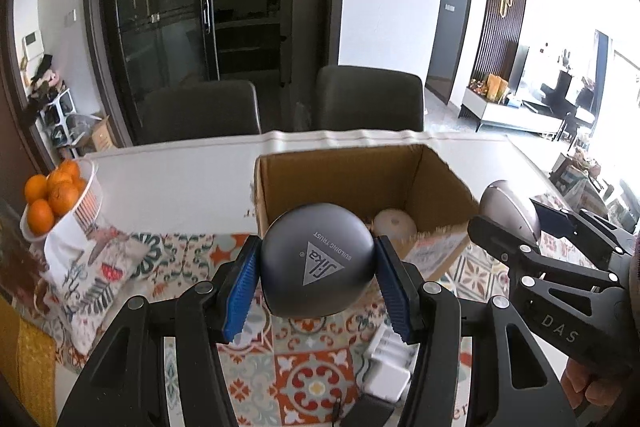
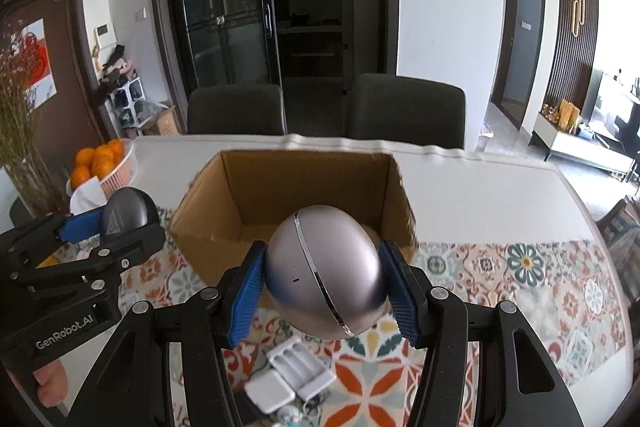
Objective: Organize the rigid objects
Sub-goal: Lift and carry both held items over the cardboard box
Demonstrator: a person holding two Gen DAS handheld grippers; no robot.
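Observation:
My left gripper (image 1: pixel 318 281) is shut on a dark grey egg-shaped case (image 1: pixel 316 261) with a triangle logo, held above the patterned cloth in front of an open cardboard box (image 1: pixel 360 183). A pale round object (image 1: pixel 394 223) lies inside the box. In the right wrist view my right gripper (image 2: pixel 324 291) is shut on a silver egg-shaped object (image 2: pixel 328 275) with a chrome band, just before the same box (image 2: pixel 300 183). Each gripper shows in the other's view: the right gripper (image 1: pixel 516 227) at the right, the left gripper (image 2: pixel 104 227) at the left.
A white basket of oranges (image 1: pixel 56 195) stands at the table's left, with a vase of dried stems (image 2: pixel 24 155) near it. White chargers and a battery holder (image 2: pixel 296 371) lie on the patterned cloth (image 2: pixel 500 275) below the grippers. Two dark chairs (image 1: pixel 368 99) stand behind the table.

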